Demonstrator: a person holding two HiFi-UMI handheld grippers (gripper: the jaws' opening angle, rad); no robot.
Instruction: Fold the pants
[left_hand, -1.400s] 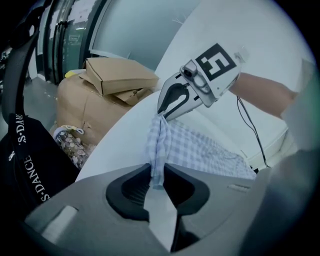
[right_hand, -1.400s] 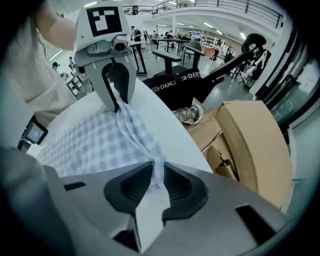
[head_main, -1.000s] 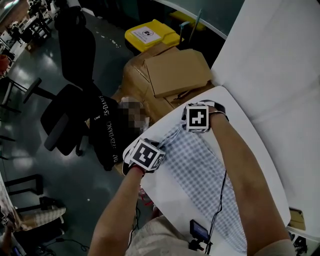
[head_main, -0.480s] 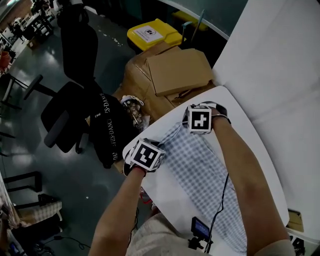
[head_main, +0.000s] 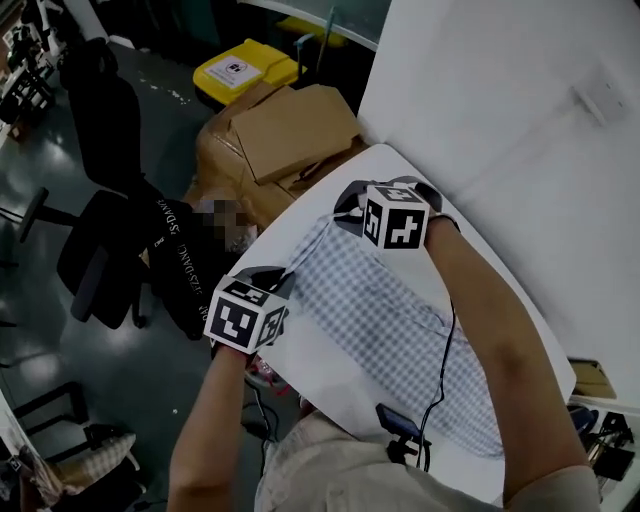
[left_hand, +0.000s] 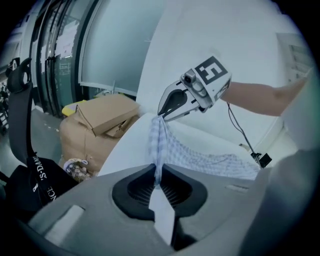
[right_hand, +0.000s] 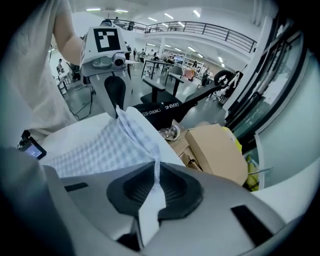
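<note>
- Both hand-held grippers have risen off the desk (head_main: 322, 372) since the earlier frame, and the far edge of the pants (head_main: 385, 320) has come up with them. Both sets of jaws have just been closing, with cloth between them.
- Left hand-held gripper (head_main: 278, 276): jaws nearly together, pinching a thin fold at one corner of the checked cloth, which comes out straight ahead of the jaws.
- Right hand-held gripper (head_main: 347, 206): same state, jaws almost closed and clamped on the other corner of that edge.
- Pants: the gripped edge hangs stretched between the two hand-held grippers. The rest trails back from them toward the person, lying flat on the white desk.
- Done so far, judging from this: both corners are grasped and the lift has started.
- Left to do: no fold is laid yet. The lifted edge needs carrying back over the flat part, then setting down and releasing, and further folds are likely after that.
- Can't tell whether the held end is the waist or the hems.
</note>
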